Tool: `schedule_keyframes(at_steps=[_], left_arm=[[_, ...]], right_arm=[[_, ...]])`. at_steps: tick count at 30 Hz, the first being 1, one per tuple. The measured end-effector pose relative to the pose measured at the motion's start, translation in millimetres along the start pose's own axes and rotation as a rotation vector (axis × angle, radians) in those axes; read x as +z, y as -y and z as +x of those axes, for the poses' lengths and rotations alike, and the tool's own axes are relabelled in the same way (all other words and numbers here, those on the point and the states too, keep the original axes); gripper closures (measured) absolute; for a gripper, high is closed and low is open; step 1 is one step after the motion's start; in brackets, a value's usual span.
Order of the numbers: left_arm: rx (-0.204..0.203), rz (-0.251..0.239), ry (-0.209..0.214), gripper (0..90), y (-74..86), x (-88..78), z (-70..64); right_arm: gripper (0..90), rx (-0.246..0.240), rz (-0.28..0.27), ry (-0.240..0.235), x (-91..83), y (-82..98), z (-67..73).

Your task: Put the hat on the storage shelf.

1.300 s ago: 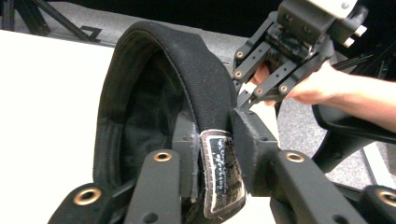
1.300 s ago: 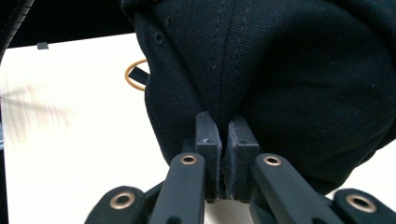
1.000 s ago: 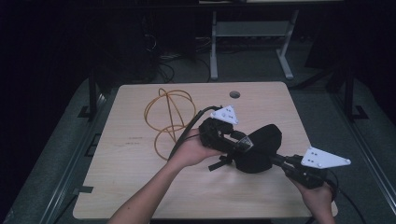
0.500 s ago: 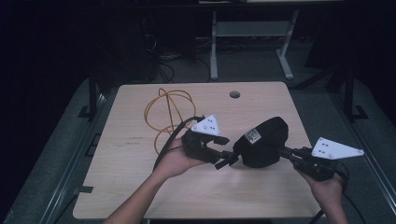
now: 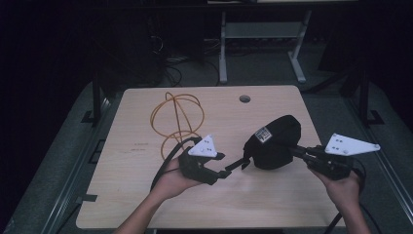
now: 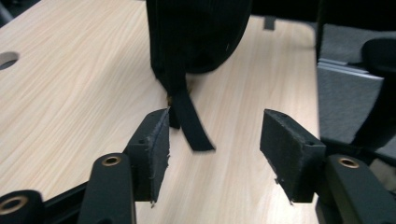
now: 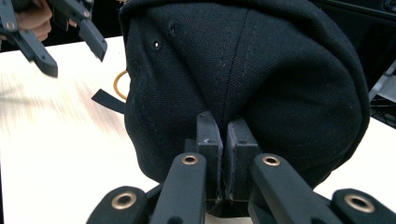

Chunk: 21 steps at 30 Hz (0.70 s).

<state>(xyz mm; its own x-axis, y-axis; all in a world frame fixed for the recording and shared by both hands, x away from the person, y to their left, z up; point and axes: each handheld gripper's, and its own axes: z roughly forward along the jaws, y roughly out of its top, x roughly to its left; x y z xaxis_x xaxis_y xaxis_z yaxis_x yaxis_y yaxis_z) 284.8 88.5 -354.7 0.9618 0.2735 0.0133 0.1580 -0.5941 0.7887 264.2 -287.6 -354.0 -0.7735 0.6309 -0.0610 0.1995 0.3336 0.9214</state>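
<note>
Cap [image 5: 275,141]: black, at the table's [image 5: 146,204] right half, fabric pinched at the crown between the right gripper's [image 7: 223,140] closed pads. Strap [image 6: 189,121] (black, hanging from the cap) lies between the left gripper's [image 6: 212,144] spread, empty jaws. Orange cable [image 5: 175,114]: coiled at rear left, well apart.

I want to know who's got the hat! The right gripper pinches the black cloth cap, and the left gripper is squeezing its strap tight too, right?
Not quite. The right gripper does pinch the black cloth cap, but the left gripper is not squeezing the black strap. The left gripper view shows its jaws wide apart, the strap hanging loose between them.
</note>
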Motion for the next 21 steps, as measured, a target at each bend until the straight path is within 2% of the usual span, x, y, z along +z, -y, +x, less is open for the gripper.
schedule_keyframes(at_steps=[7,14,21], left_arm=[[-0.014,0.008,0.005,39.9,18.6,-1.3,-2.1],[-0.03,0.006,0.016,39.0,39.3,5.5,-4.9],[-0.035,0.002,0.026,37.7,45.1,6.4,-4.2]], right_arm=[[86.2,-0.01,0.007,-0.012,3.6,-13.2,-3.9],[86.2,-0.034,0.008,-0.023,7.9,-29.9,-5.7],[86.2,-0.054,0.01,-0.041,13.8,-51.1,-3.3]])
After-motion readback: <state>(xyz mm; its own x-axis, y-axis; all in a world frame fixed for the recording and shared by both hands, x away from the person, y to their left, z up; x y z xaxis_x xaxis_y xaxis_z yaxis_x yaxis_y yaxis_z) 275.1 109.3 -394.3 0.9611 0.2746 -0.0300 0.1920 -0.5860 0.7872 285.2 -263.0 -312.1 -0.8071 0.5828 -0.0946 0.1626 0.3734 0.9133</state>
